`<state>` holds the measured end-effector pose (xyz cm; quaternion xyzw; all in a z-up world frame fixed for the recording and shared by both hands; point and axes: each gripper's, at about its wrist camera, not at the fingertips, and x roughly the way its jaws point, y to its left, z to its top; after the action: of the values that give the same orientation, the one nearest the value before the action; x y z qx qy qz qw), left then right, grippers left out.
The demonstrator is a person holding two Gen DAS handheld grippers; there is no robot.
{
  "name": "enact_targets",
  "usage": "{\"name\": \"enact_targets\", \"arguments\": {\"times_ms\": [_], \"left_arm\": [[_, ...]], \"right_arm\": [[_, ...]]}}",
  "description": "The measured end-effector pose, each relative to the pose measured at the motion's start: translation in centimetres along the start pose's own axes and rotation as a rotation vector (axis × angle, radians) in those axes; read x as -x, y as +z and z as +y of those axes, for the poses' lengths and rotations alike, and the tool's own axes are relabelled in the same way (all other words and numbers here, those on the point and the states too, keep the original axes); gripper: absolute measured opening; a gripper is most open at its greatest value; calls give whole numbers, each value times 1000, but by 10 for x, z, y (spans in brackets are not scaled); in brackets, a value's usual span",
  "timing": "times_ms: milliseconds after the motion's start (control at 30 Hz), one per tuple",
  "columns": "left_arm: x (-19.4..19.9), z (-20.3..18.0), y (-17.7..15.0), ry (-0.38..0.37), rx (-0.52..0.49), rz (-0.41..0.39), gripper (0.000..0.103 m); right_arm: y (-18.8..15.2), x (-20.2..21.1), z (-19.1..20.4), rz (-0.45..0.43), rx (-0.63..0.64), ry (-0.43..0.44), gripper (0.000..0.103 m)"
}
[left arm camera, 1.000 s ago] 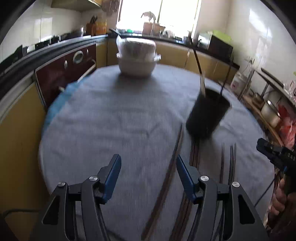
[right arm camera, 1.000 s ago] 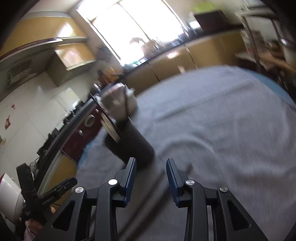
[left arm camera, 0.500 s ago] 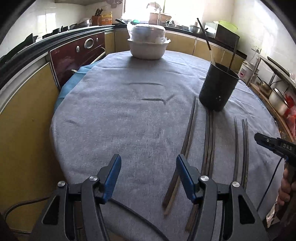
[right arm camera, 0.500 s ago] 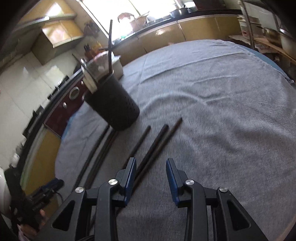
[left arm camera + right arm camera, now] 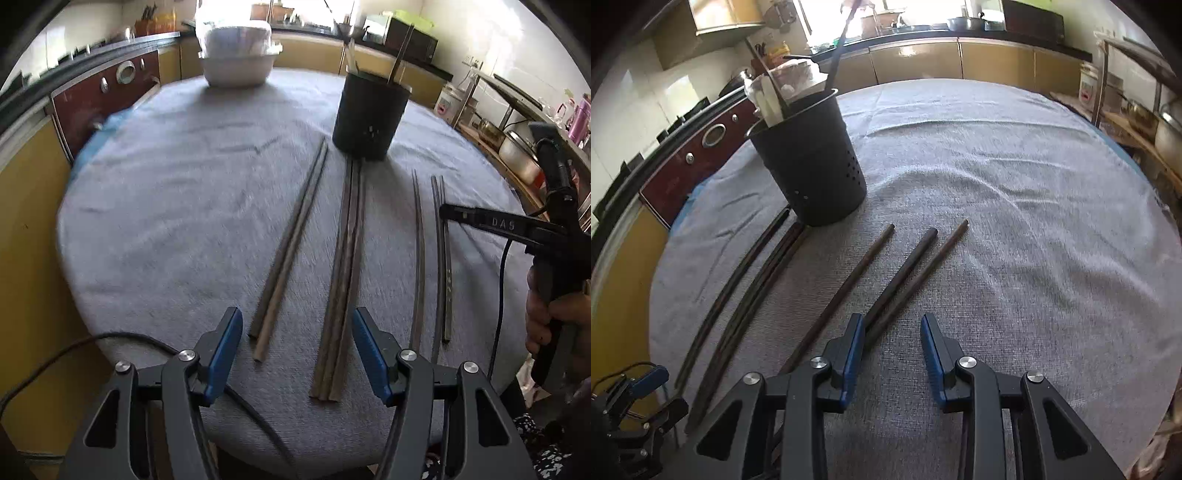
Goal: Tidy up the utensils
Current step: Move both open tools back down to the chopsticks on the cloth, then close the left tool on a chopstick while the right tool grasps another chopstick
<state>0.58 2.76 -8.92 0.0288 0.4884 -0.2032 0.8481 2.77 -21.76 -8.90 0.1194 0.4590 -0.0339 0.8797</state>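
A black perforated utensil holder (image 5: 370,116) stands on the grey-clothed round table (image 5: 184,192) with a few sticks in it; it also shows in the right wrist view (image 5: 812,166). Several dark chopsticks lie on the cloth in front of it: a pair (image 5: 291,243), a bundle (image 5: 345,266) and thinner ones (image 5: 419,251) to the right. My left gripper (image 5: 297,350) is open and empty over the near ends of the pair and bundle. My right gripper (image 5: 892,349) is open and empty, just right of the near ends of three chopsticks (image 5: 905,269).
A white covered bowl (image 5: 236,55) sits at the table's far side. Kitchen counters and a dark red oven (image 5: 107,92) ring the table. A rack with pots (image 5: 517,147) stands at the right. A black cable (image 5: 240,398) hangs over the near table edge.
Both grippers have pulled back toward the near table edge and steadied. The holder and chopsticks now sit further ahead of them. Both grippers stay open.
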Motion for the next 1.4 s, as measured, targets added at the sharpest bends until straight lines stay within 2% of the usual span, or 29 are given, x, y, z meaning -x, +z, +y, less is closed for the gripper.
{"name": "enact_targets", "arguments": {"times_ms": [67,167,200,233,267,433,567,733,867,900,933,1000,1100,1200,1400], "left_arm": [[1,-3,-1,-4,-10,-9,61],[0,-8,-1,-8,-25,-6,47],[0,-9,-1,-23,-28,-1,40],[0,-11,0,-52,-27,7,38],[-1,-13,0,-69,-27,13,36],[-5,-25,3,-122,-33,29,36],[-6,-24,8,-116,-19,24,36],[1,-7,38,-64,-11,-34,37],[-19,2,76,-21,-28,-26,37],[-24,3,83,-34,-22,-13,37],[-29,3,88,-48,-18,-6,39],[-42,0,99,-35,-20,10,50],[-55,-10,107,-34,-50,20,52],[-70,-16,110,16,-57,53,53],[-72,-11,110,38,-50,38,56]], "right_arm": [[0,0,0,-10,16,-5,32],[2,-1,-1,-24,33,-24,32],[3,-2,-3,-29,42,-48,28],[3,-3,-4,-23,49,-69,22],[4,-3,-7,-32,54,-80,21],[8,-2,-25,-33,20,-101,20],[11,0,-40,-22,-31,-94,20],[14,2,-60,13,-150,1,23],[17,2,-65,27,-189,7,23],[16,2,-66,27,-200,8,23],[16,3,-67,28,-206,11,23],[15,4,-69,28,-212,6,23],[14,6,-74,31,-225,1,23],[13,7,-80,28,-240,0,23],[14,8,-78,21,-236,-8,23]]}}
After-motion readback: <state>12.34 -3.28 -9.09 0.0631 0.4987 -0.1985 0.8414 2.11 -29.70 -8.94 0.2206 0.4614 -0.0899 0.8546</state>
